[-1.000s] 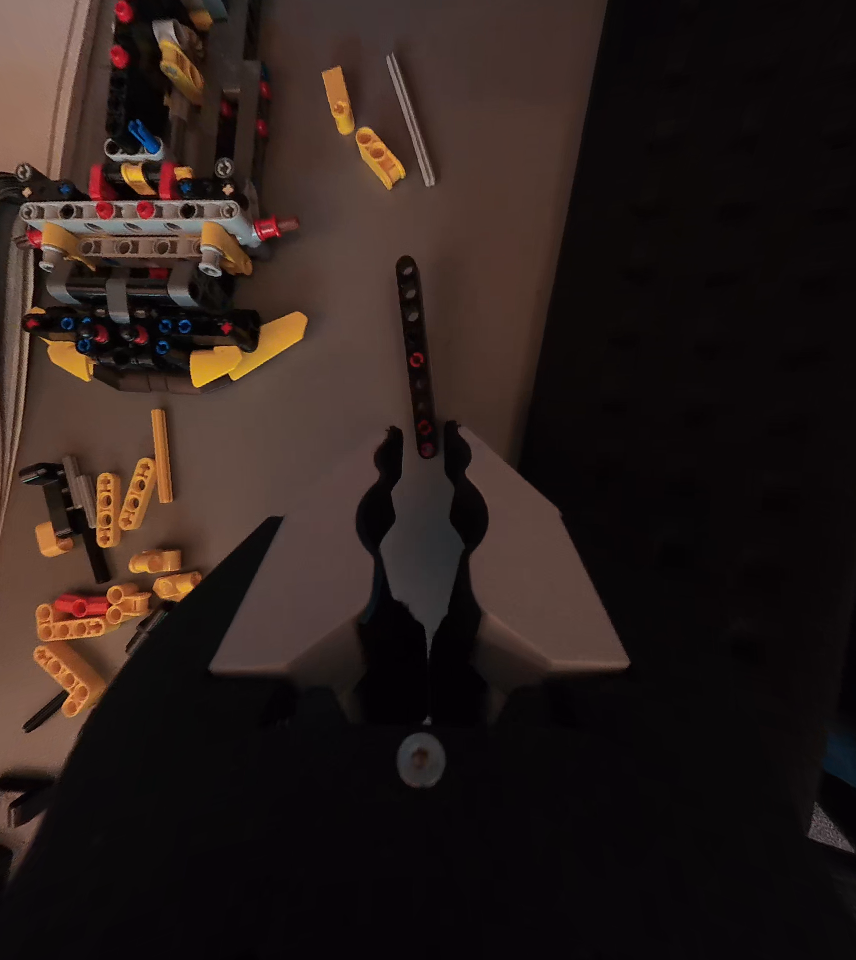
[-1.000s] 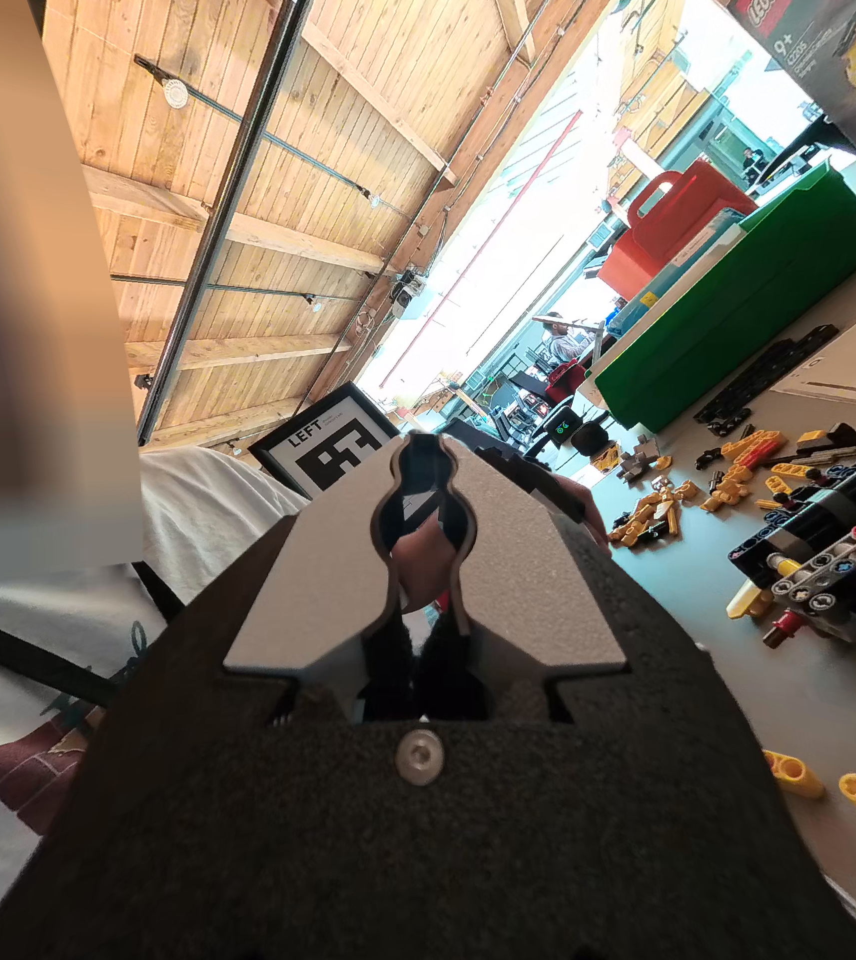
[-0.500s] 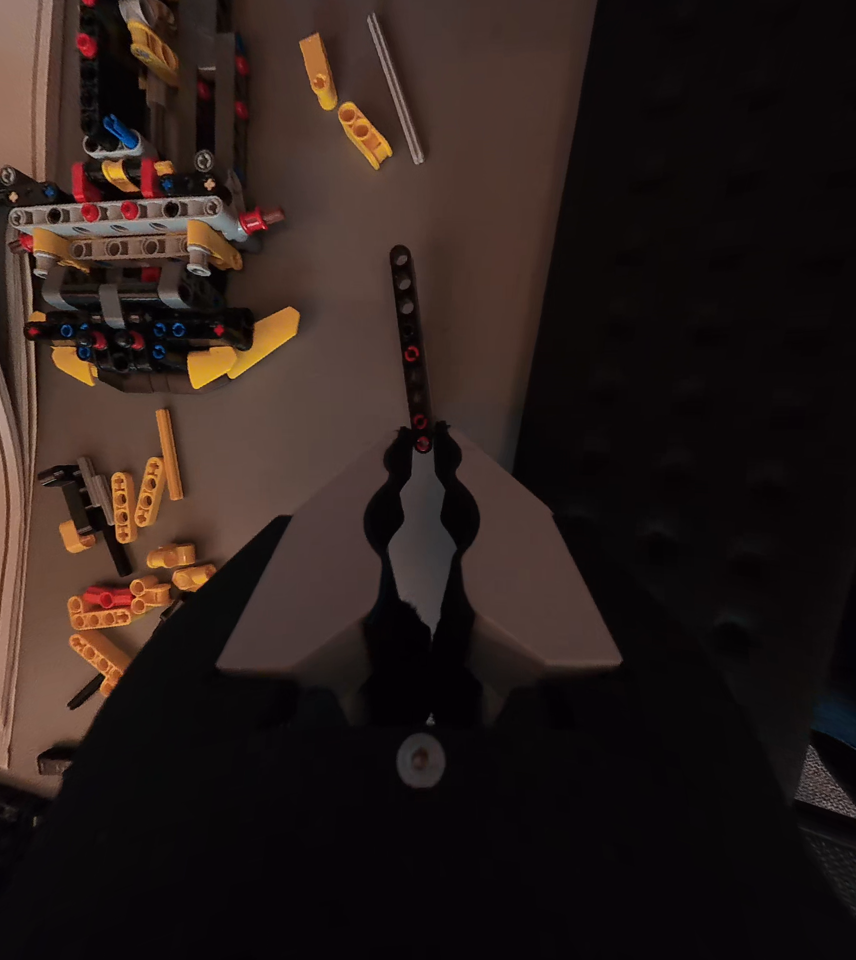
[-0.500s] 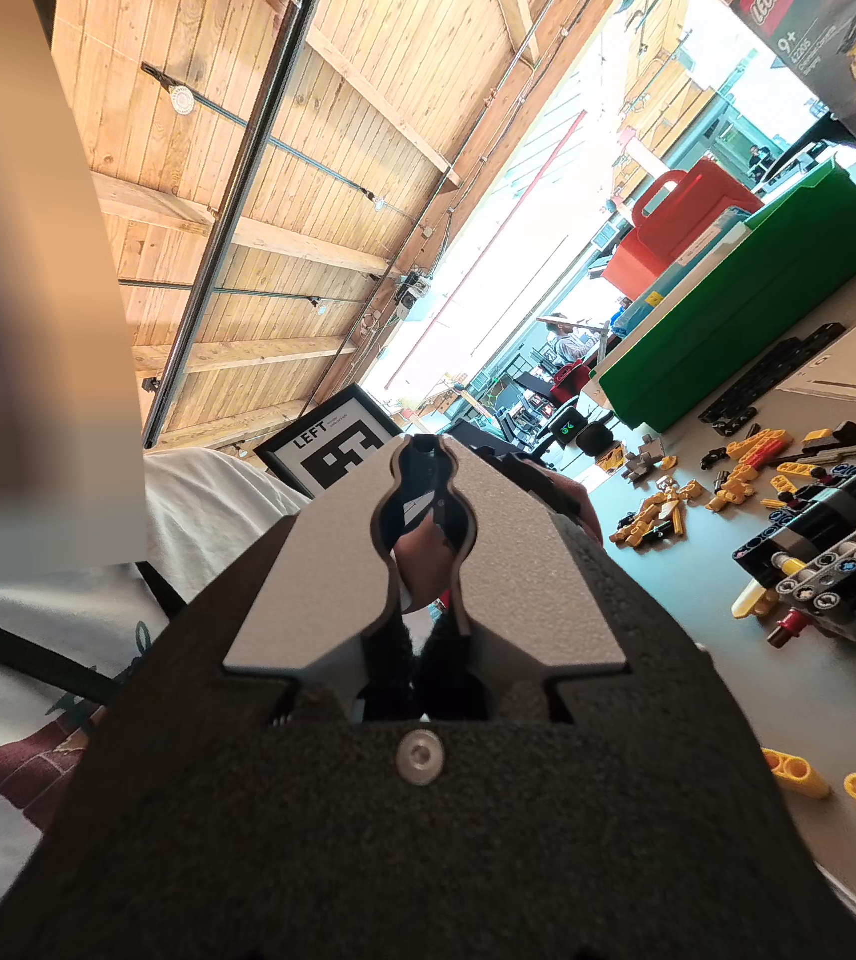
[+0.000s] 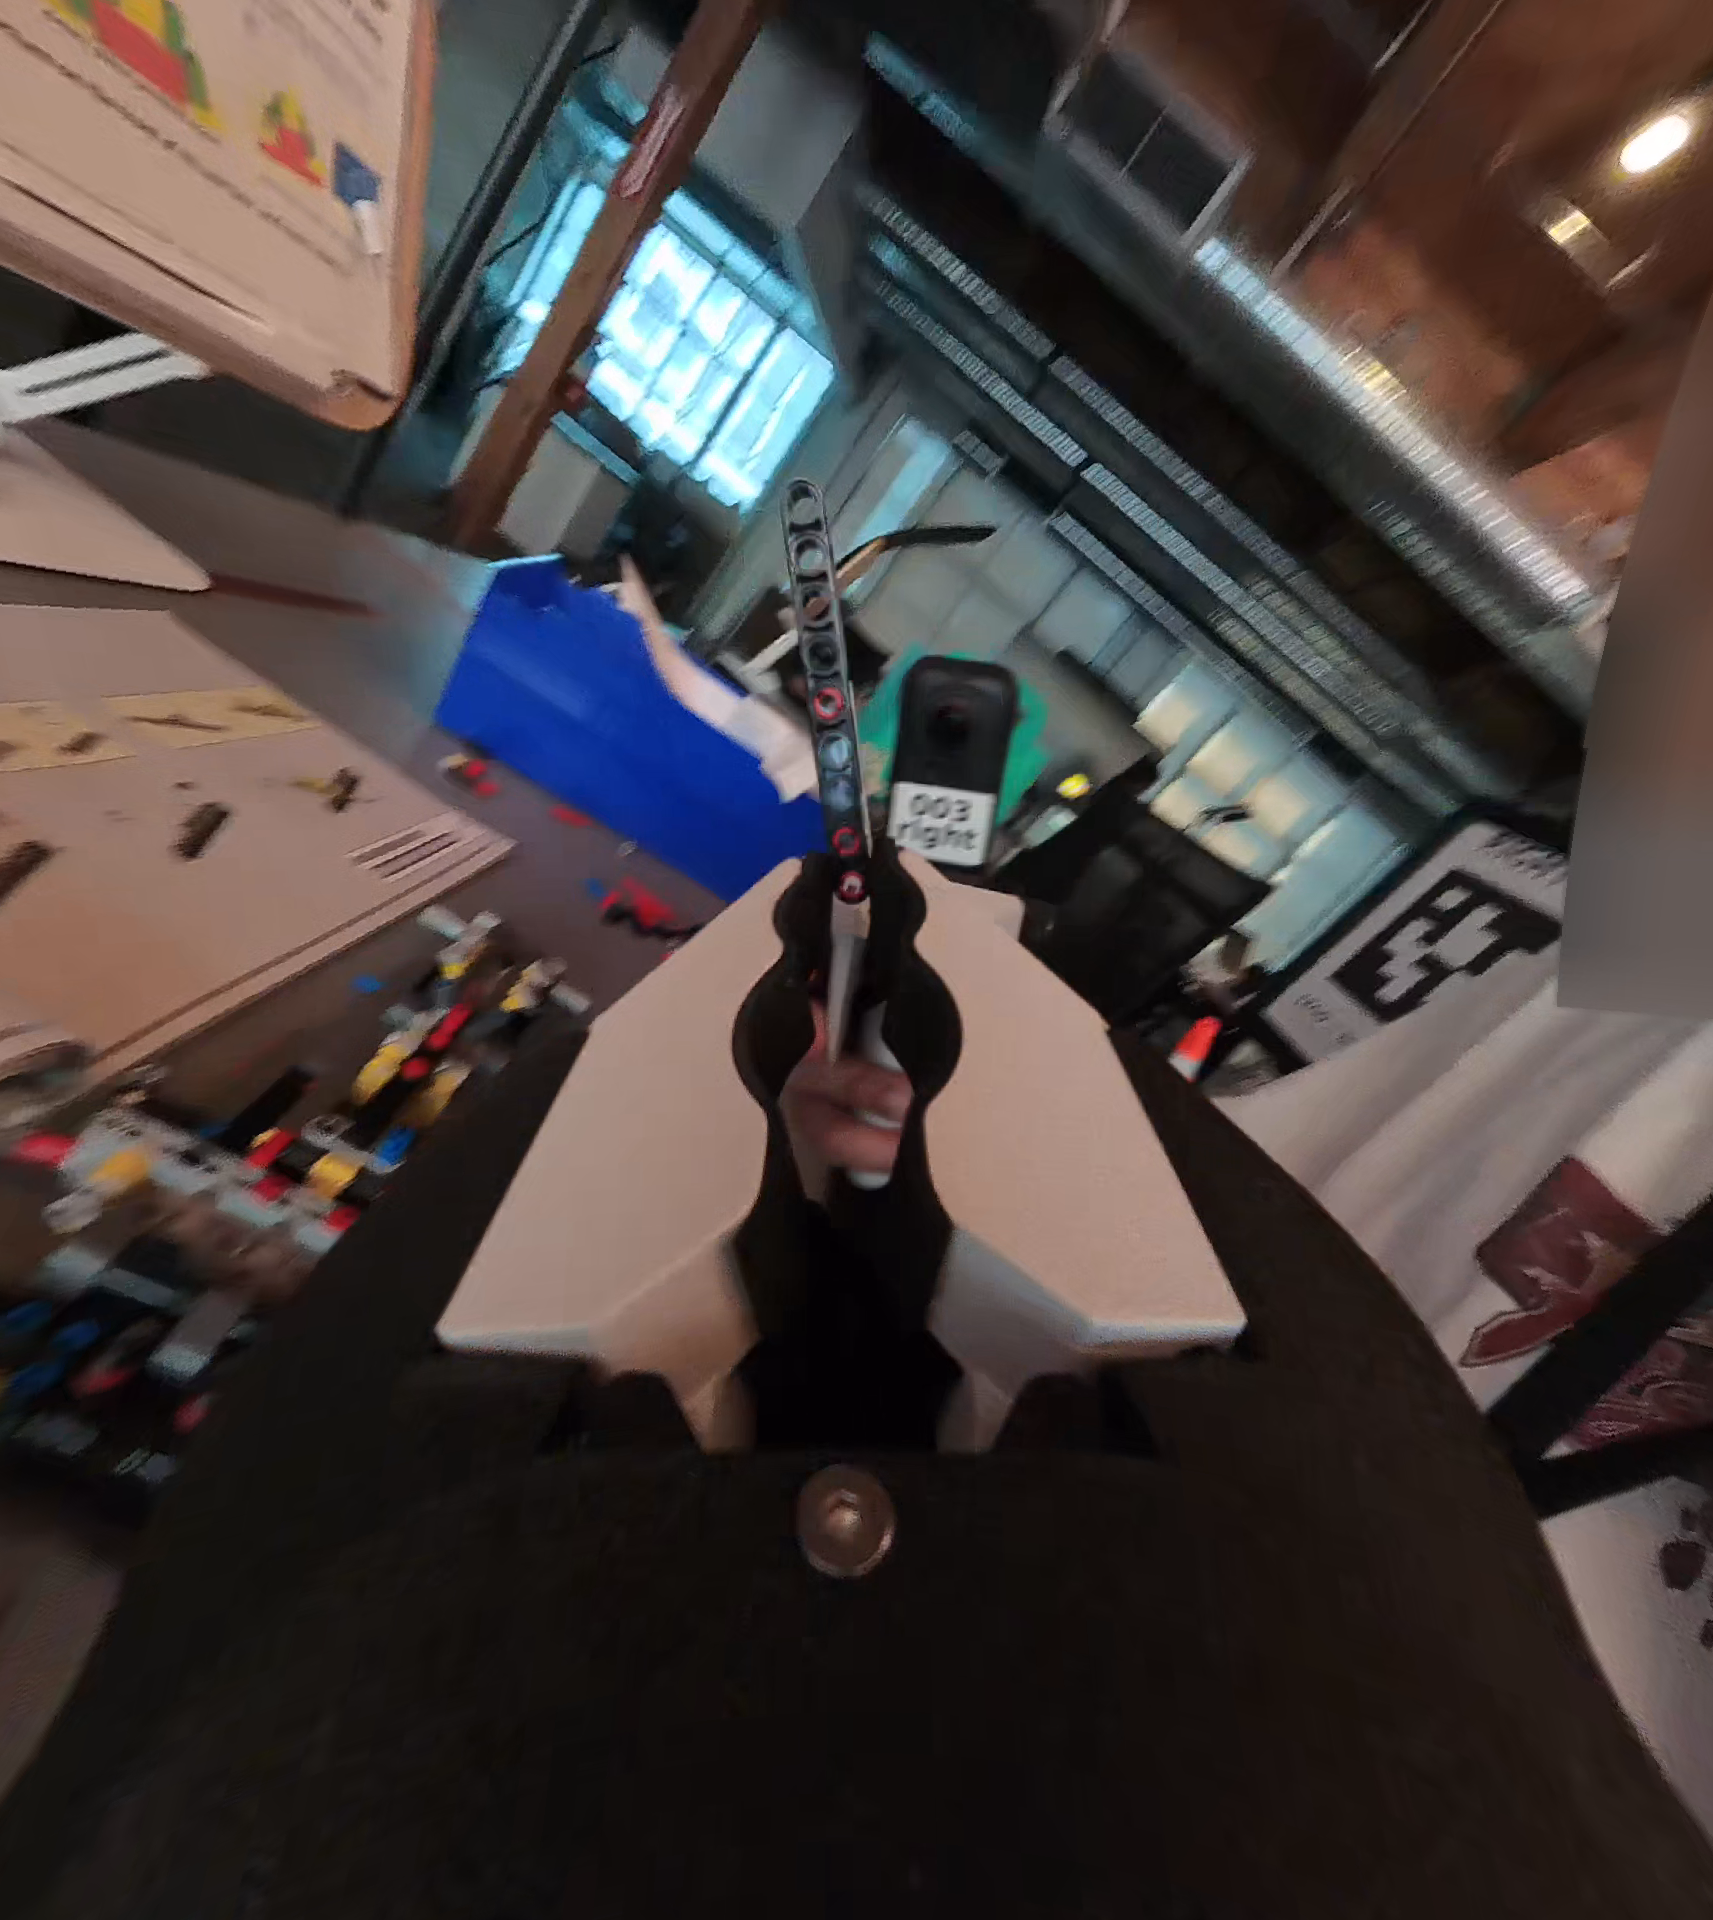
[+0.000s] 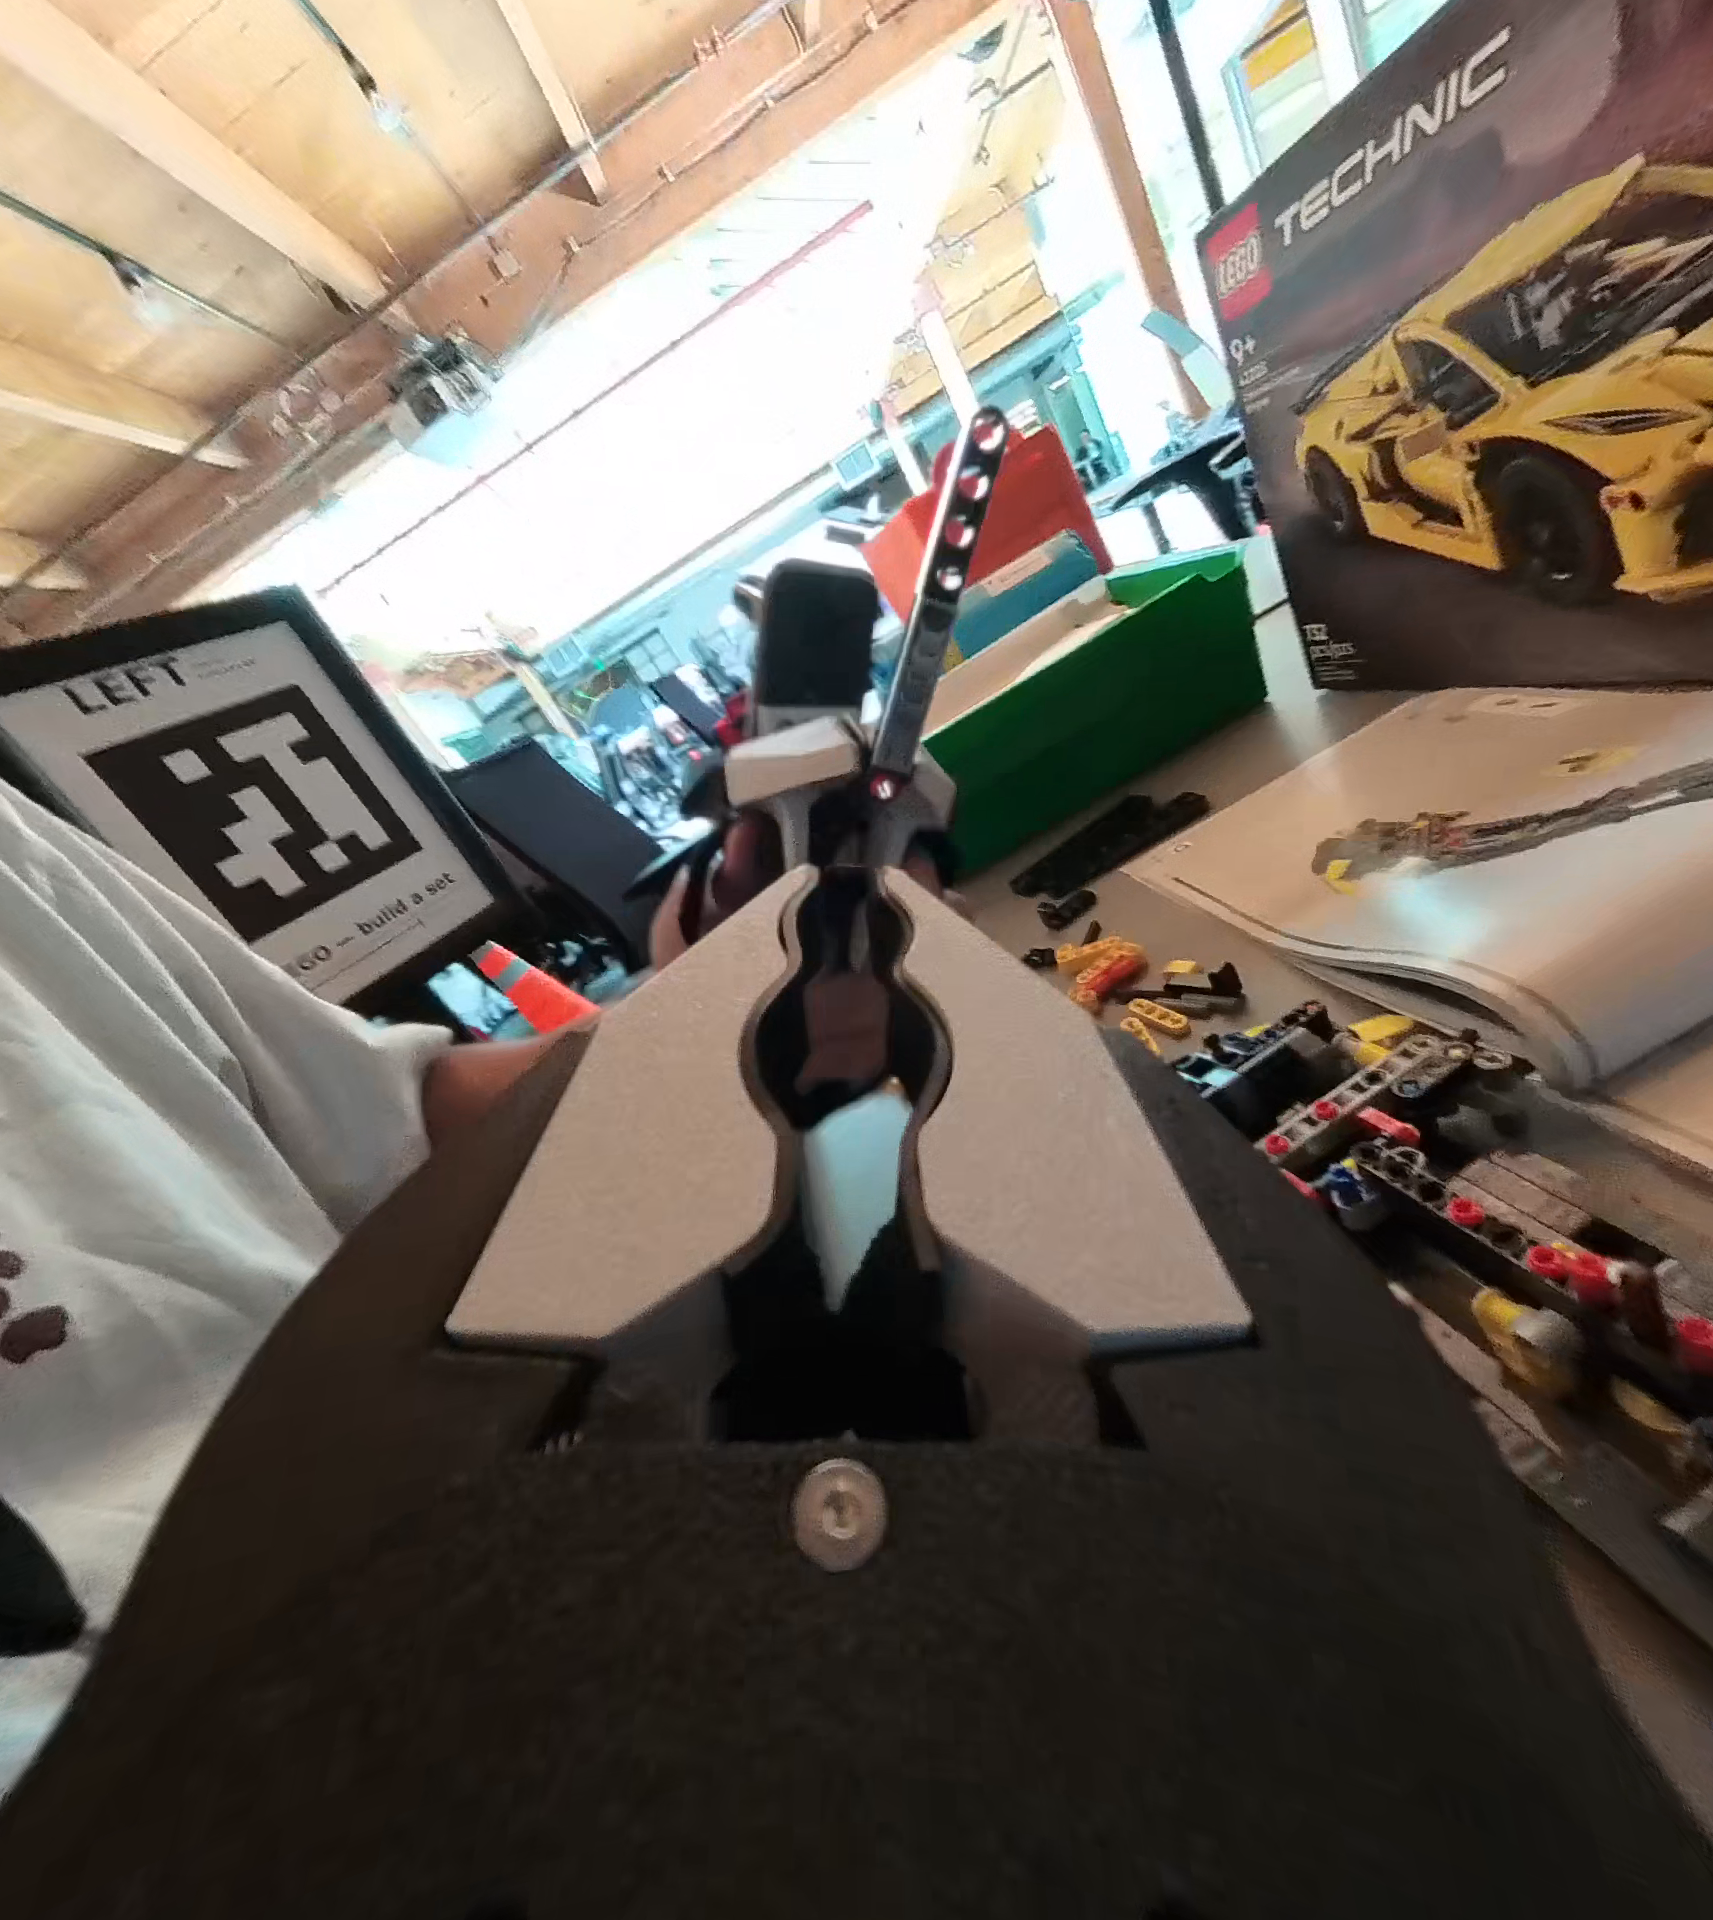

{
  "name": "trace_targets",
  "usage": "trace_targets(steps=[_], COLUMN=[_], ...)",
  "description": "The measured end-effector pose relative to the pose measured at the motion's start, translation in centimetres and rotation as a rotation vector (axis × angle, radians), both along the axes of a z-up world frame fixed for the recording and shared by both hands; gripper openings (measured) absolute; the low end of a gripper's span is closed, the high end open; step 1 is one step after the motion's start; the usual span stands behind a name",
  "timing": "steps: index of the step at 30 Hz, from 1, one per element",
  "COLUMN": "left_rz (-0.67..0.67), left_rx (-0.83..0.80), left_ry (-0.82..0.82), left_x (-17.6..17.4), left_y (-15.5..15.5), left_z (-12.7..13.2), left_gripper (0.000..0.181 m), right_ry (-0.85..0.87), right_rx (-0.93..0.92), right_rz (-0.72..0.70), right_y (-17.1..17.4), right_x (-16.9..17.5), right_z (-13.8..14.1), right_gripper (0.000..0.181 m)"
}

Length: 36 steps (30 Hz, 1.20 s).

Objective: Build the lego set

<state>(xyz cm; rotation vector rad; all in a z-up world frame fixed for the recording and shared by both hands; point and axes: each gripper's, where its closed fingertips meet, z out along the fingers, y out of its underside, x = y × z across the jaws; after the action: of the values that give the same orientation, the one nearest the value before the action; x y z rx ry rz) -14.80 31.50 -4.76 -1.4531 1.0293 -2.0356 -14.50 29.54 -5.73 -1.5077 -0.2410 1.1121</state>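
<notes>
Lifted off the counter since the earlier frames, the long black beam (image 5: 824, 681) now stands in the air, pinched by its lower end in the left tongs (image 5: 850, 885), which have swung up from pointing down at the counter to face the room. Those tongs are closed tight on the beam's last red-pinned hole, and the rest of the beam sticks up and away from them. In the right wrist view the same beam (image 6: 938, 592) rises tilted from the left tongs (image 6: 878, 787), which sit just beyond the right tongs (image 6: 839, 883). The right tongs are nearly closed, with only a thin slit between their tips and nothing in them.

Past the left tongs in the left wrist view, the right gripper's camera (image 5: 954, 727) faces back, close behind the beam. To the right of the right tongs, the partly built lego model (image 6: 1434, 1153) lies on the counter (image 6: 1662, 1714), with loose yellow and black pieces (image 6: 1143, 982) beyond it and the open instruction booklet (image 6: 1517, 883) beside them. Farther back stand a green bin (image 6: 1101, 707) and the set's box (image 6: 1517, 343) with a yellow car pictured on it.
</notes>
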Motion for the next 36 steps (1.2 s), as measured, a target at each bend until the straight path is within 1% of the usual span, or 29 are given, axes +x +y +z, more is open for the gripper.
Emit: trace_targets(steps=[3, 6, 9, 18, 20, 24, 29, 32, 36], left_rz=[-0.049, -0.065, -0.064, -0.054, -0.057, -0.062, -0.109, -0.131, -0.196], left_rx=[-0.078, -0.034, -0.008, 0.011, 0.016, 0.060, 0.177, 0.229, 0.228], left_ry=[-0.051, -0.045, -0.047, -0.050, -0.055, -0.049, -0.013, 0.028, 0.086], left_x=[1.0, 1.3, 1.4, 1.4, 1.3, 1.3, 0.9, 0.8, 0.4], left_y=[-0.8, -1.6, -1.7, -1.8, -1.8, -2.0, -2.5, -2.8, -3.2], left_z=[-0.5, -0.8, -0.8, -1.0, -0.9, -1.0, -1.6, -2.4, -3.5], left_gripper=[0.005, 0.006, 0.006, 0.006, 0.006, 0.006, 0.006, 0.006, 0.006], right_ry=[0.062, 0.054, 0.065, 0.095, 0.115, 0.134, 0.186, 0.155, 0.074], right_rx=[-0.022, -0.048, -0.056, -0.063, -0.071, -0.096, -0.176, -0.213, -0.231], right_rz=[-0.008, 0.018, 0.031, 0.042, 0.063, 0.092, 0.181, 0.195, 0.204], right_y=[0.4, 0.4, 0.3, 0.3, 0.1, 0.0, -0.5, -0.7, -1.0], right_x=[1.0, 0.7, 0.6, 0.8, 0.7, 0.5, 0.1, 0.0, -0.4], right_z=[0.3, -0.1, -0.2, -0.1, 0.0, -0.2, -0.8, -1.6, -2.6], right_gripper=[0.006, 0.007, 0.006, 0.007, 0.007, 0.007, 0.006, 0.006, 0.006])
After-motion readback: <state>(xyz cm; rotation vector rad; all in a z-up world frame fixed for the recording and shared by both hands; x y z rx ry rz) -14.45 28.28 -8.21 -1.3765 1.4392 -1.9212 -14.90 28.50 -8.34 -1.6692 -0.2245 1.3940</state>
